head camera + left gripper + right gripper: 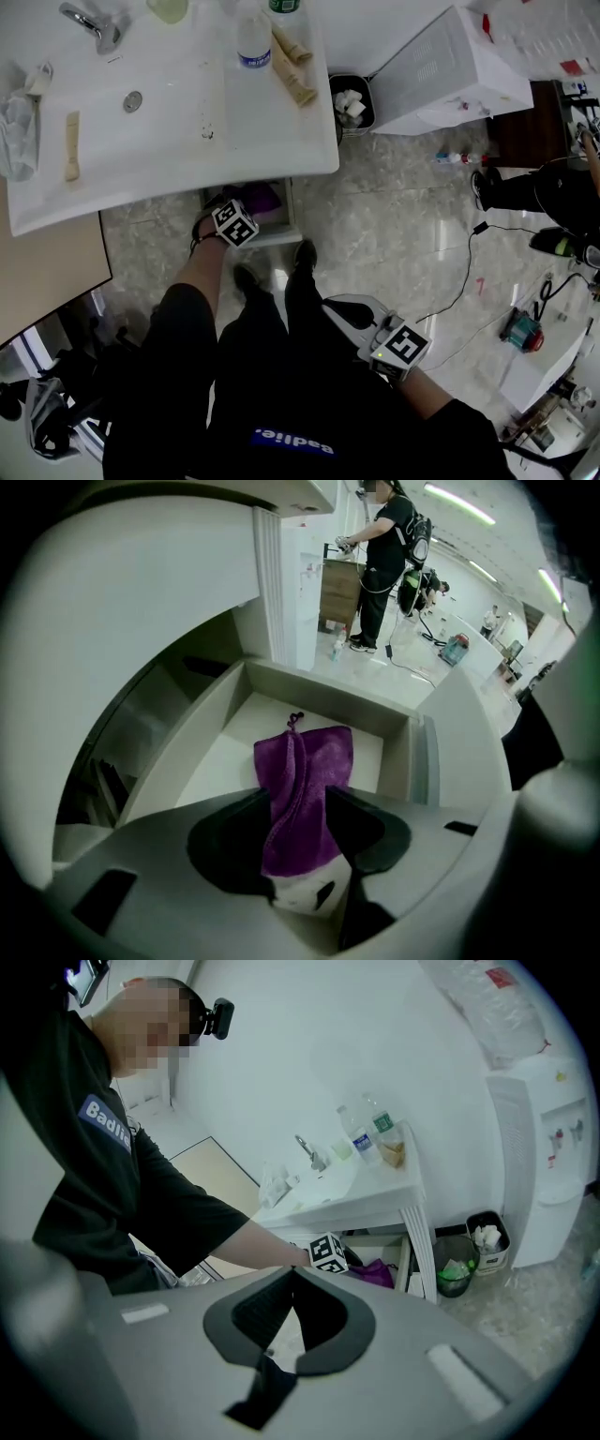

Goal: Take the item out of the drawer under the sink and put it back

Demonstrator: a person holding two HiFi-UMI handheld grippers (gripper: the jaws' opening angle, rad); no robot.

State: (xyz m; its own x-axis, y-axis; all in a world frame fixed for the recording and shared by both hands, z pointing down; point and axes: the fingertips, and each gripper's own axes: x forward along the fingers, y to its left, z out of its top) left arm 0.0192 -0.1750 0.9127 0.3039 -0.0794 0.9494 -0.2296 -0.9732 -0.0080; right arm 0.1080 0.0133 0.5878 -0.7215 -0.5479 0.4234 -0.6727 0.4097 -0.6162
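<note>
The drawer (274, 238) under the white sink (141, 103) stands pulled out. A purple cloth pouch (305, 785) hangs over the drawer's white floor (225, 752). My left gripper (298, 797) is shut on the pouch's near end. From the head view, the left gripper (246, 212) reaches under the sink edge, with a patch of the purple pouch (265, 198) showing beside its marker cube. My right gripper (349, 314) hangs low by my right leg, away from the drawer. Its jaws (292, 1274) meet at the tips with nothing between them. The pouch (380, 1272) also shows far off in the right gripper view.
Bottles (251, 42) and a tap (94, 23) sit on the sink top. A small waste bin (352, 103) and a white dispenser (459, 66) stand right of the sink. A cable (464, 272) crosses the floor. Another person (384, 546) stands far behind the drawer.
</note>
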